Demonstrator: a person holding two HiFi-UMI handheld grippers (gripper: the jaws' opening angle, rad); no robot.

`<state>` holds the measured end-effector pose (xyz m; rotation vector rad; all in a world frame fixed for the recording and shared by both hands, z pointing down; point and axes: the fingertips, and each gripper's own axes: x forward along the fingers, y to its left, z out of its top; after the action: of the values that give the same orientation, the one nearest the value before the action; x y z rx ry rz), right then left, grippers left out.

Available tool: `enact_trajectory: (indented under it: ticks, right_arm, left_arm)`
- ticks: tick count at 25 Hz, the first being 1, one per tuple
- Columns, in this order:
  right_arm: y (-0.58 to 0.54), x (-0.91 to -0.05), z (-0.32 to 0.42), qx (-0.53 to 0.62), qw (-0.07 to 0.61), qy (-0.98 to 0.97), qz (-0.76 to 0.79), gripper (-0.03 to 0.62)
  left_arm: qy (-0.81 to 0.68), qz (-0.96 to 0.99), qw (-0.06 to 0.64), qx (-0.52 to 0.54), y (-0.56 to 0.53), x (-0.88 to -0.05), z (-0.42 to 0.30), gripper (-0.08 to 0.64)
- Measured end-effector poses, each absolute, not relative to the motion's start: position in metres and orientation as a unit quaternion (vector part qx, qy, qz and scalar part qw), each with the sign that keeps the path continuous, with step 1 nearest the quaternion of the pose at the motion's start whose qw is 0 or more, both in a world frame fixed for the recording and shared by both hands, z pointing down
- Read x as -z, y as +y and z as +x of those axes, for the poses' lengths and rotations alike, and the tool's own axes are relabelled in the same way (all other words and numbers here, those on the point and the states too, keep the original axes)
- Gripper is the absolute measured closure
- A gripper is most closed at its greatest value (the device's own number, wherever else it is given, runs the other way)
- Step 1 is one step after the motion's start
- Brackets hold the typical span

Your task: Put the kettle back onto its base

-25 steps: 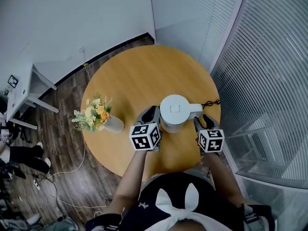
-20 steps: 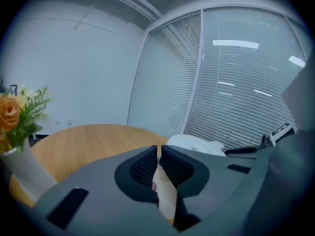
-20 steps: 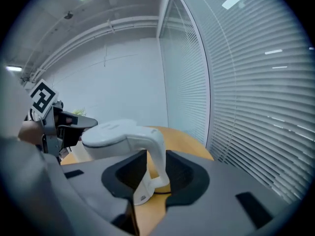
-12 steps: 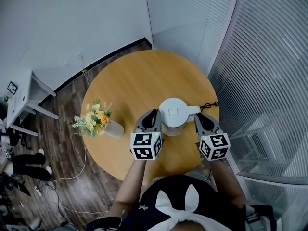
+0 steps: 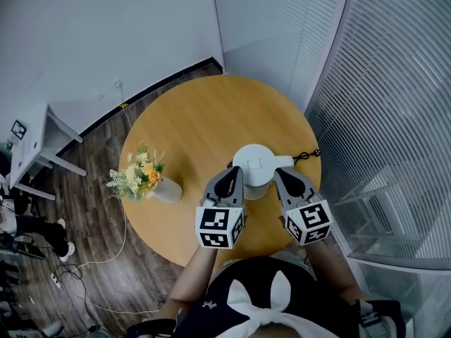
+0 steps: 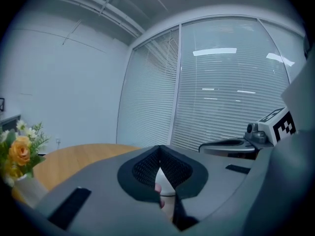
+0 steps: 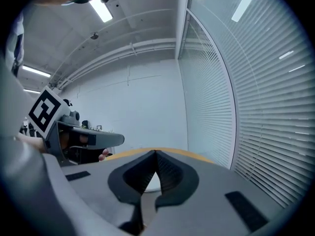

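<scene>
Kettle (image 5: 254,166) is left standing on the round table (image 5: 183,118), apparently on its base. Left tongs (image 5: 229,180) and right tongs (image 5: 285,179) are pulled back and up, jaws just closed, empty — task is judged done.

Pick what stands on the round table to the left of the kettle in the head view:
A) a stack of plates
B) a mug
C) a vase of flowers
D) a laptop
C: a vase of flowers stands near the left edge of the table, left of the kettle.
</scene>
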<state>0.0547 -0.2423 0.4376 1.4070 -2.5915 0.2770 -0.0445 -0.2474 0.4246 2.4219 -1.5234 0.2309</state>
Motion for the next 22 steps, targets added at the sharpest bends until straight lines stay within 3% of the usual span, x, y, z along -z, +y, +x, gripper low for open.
enact_trajectory:
  ticks: [22]
  right_arm:
    - [-0.233, -0.429, 0.038, -0.093, 0.094, -0.879, 0.458, 0.571]
  left_arm:
    - [-0.489, 0.859, 0.131, -0.078, -0.228, -0.414, -0.021, 0.535]
